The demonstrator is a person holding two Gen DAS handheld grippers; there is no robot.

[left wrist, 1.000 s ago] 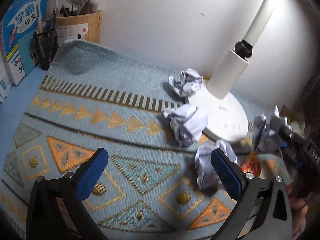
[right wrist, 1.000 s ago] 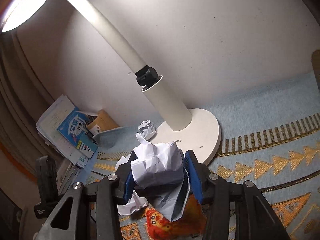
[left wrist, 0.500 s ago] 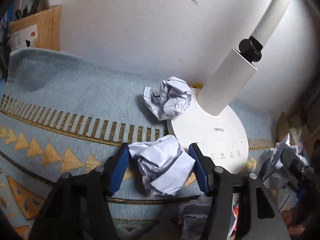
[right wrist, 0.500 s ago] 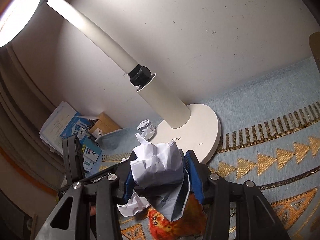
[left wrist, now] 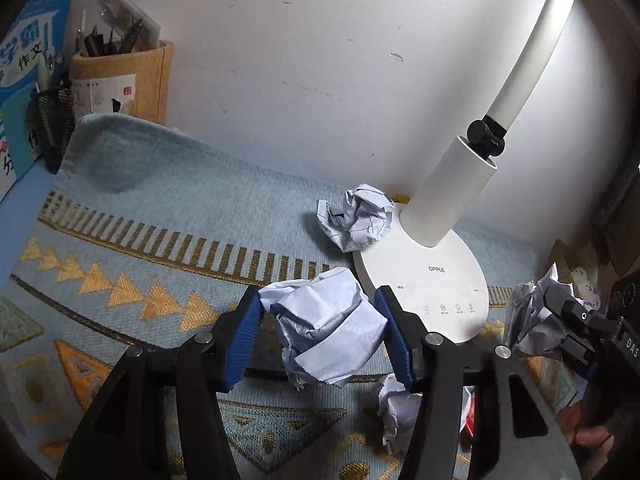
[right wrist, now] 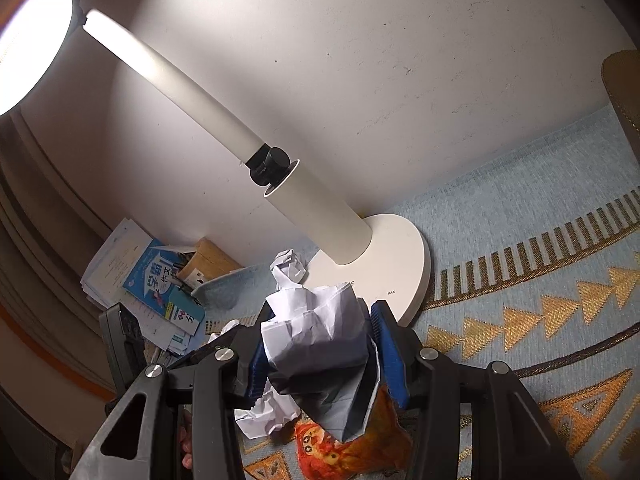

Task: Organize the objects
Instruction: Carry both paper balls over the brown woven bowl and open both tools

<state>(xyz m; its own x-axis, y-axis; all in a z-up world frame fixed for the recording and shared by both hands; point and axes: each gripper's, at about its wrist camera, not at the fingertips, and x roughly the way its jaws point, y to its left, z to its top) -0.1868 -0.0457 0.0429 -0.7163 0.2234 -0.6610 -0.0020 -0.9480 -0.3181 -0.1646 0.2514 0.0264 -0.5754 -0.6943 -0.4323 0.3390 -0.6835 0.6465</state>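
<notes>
- The left claw (left wrist: 320, 332) grips a crumpled paper ball (left wrist: 326, 334) between its blue pads, just in front of the white lamp base (left wrist: 436, 280); the ball's longer side runs pad to pad
- The right claw (right wrist: 316, 356) is clamped on another paper wad (right wrist: 316, 332), its peak pointing towards the lamp
- A third ball (left wrist: 356, 220) lies on the patterned cloth (left wrist: 160, 216), touching the base; a fourth (left wrist: 394, 412) lies below the left claw, beside an orange wrapper (right wrist: 352, 444)
</notes>
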